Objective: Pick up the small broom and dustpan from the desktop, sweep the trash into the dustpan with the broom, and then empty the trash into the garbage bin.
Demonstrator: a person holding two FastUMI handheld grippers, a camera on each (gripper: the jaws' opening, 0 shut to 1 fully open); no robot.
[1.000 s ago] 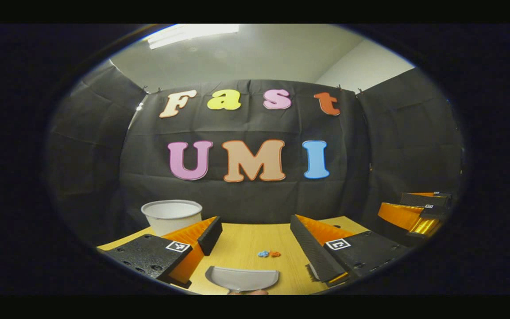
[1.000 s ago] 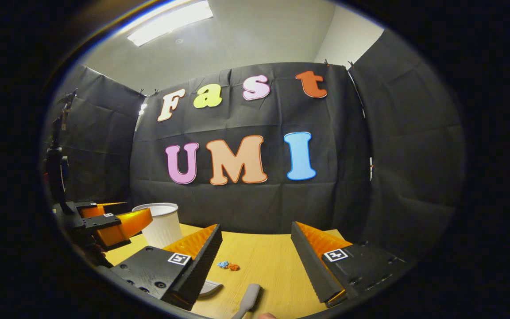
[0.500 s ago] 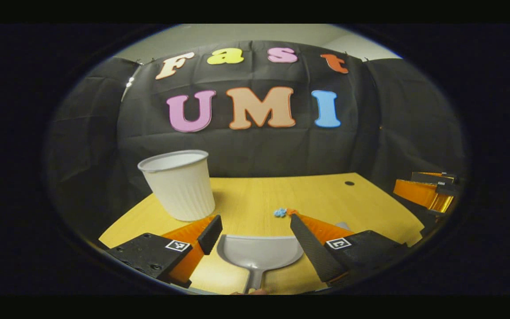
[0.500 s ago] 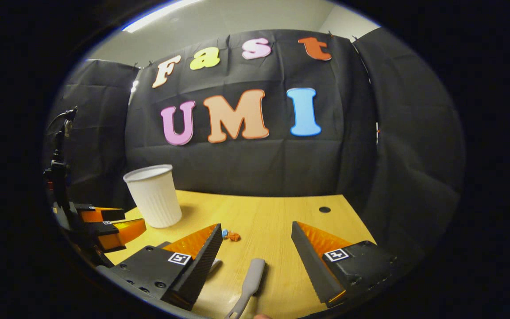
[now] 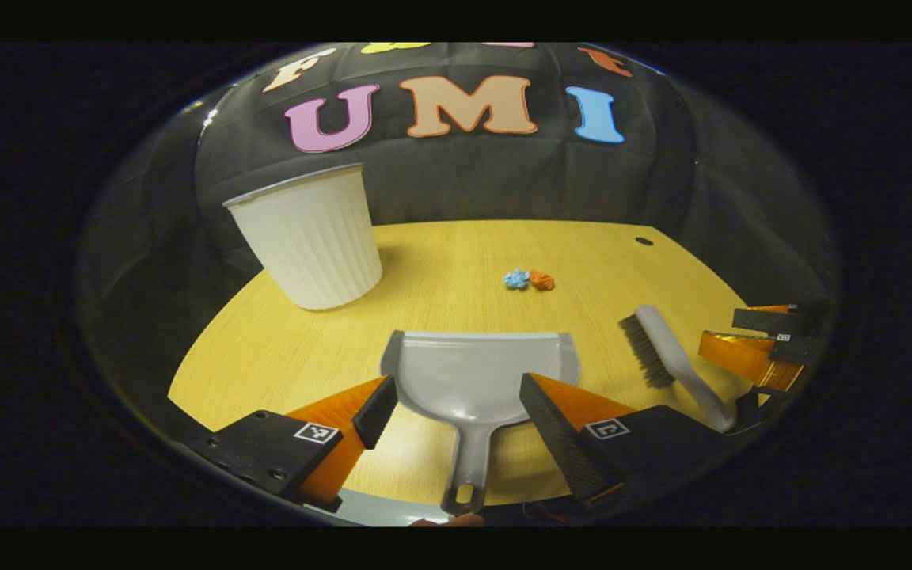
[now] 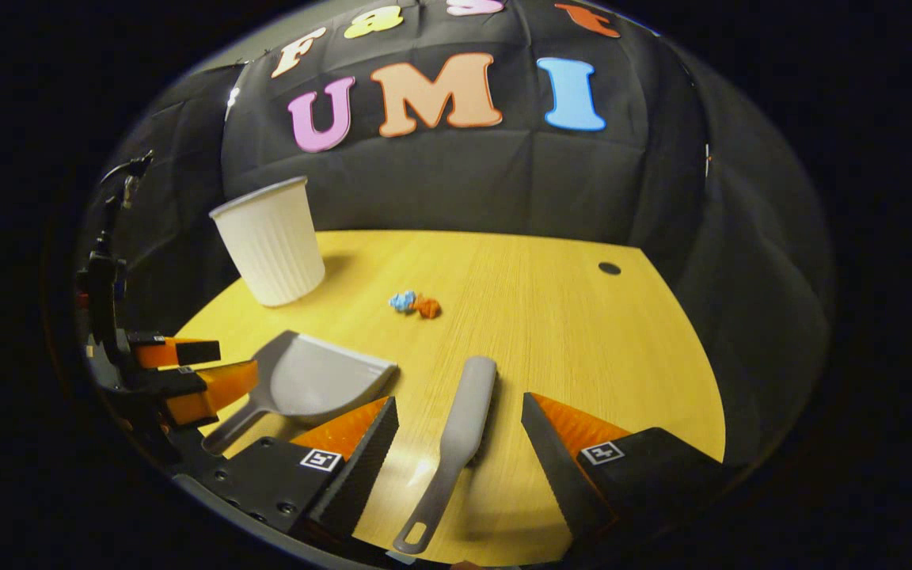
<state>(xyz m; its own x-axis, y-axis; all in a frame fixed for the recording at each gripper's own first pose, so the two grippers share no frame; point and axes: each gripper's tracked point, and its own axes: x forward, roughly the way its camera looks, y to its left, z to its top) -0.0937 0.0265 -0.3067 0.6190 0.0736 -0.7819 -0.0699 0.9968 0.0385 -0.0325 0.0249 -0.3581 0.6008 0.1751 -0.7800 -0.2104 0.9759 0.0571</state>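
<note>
A grey dustpan (image 5: 476,380) lies on the wooden desktop (image 5: 440,269), handle toward me. My left gripper (image 5: 456,408) hangs open just above it, a finger on either side of the handle's root. A grey broom (image 6: 460,431) lies flat with its handle toward me, and my right gripper (image 6: 460,416) stands open over it, fingers to each side. Two small crumpled scraps, blue and orange (image 5: 529,279), lie mid-table beyond both tools. In the right gripper view the dustpan (image 6: 313,380) and the left gripper (image 6: 187,372) are at the left. The broom (image 5: 662,352) shows right of the dustpan.
A white ribbed garbage bin (image 5: 309,237) stands upright at the back left of the desktop, also seen as the bin (image 6: 270,241) in the right gripper view. A small round hole (image 6: 609,268) sits near the table's far right corner. Black cloth walls close the booth.
Both grippers have tilted down and dropped toward the table. The dustpan and broom now lie fully in view between the open fingers; the bin and scraps moved up in the views.
</note>
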